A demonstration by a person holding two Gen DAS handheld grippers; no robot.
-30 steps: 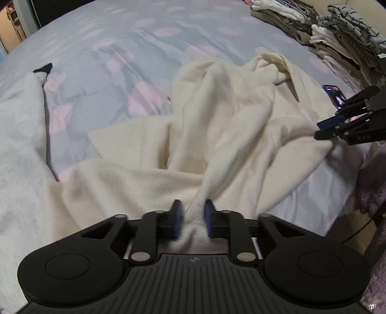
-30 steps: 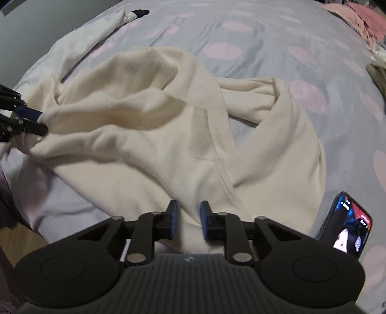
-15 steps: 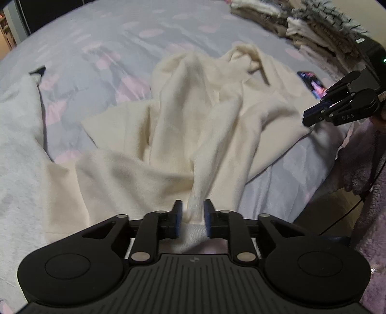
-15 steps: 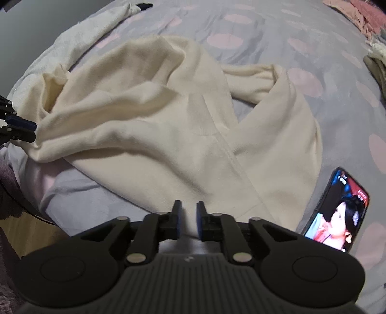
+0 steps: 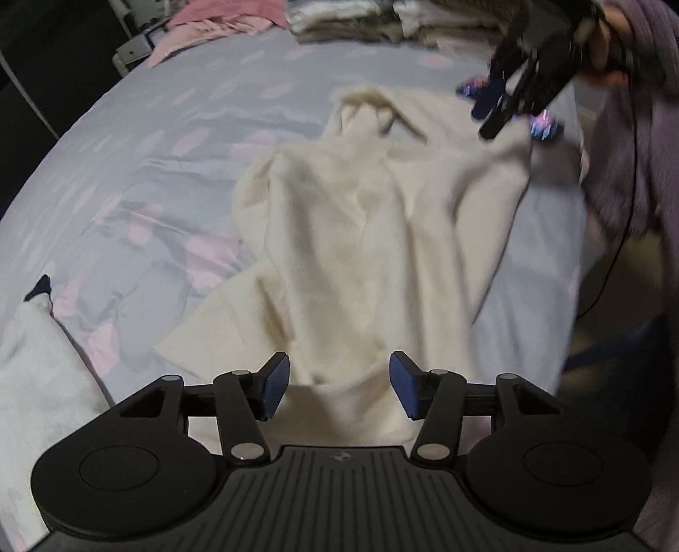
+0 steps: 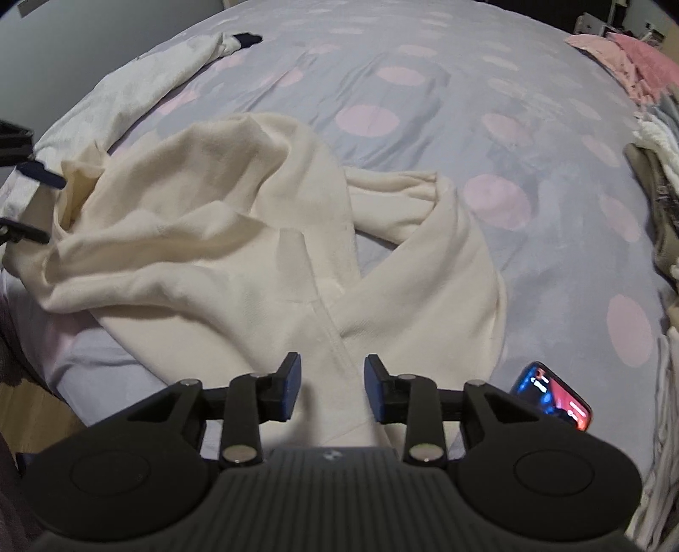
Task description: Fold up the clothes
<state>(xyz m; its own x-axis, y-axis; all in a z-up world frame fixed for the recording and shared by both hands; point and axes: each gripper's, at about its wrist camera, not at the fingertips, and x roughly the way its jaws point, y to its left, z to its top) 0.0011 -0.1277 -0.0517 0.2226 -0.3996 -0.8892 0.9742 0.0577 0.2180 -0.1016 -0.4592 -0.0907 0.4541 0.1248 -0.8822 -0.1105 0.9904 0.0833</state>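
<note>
A cream sweatshirt (image 5: pixel 360 237) lies crumpled on the grey bed cover with pink dots (image 5: pixel 169 127). It also shows in the right wrist view (image 6: pixel 237 254), with one sleeve crossed over the body. My left gripper (image 5: pixel 338 384) is open, its blue pads apart over the garment's near edge, holding nothing. My right gripper (image 6: pixel 333 388) is open over a seam at the other near edge, holding nothing. The right gripper also shows in the left wrist view (image 5: pixel 500 106), raised at the top right.
A lit phone (image 6: pixel 551 397) lies on the bed right of the right gripper. A white garment (image 6: pixel 140 85) lies at the left side of the bed. Stacks of folded clothes (image 5: pixel 360 21) and pink clothes (image 6: pixel 636 59) sit along the far side.
Both grippers were shut on the cream sweatshirt and have opened, letting it go. The left gripper's view has swung round; the garment now lies looser on the bed.
</note>
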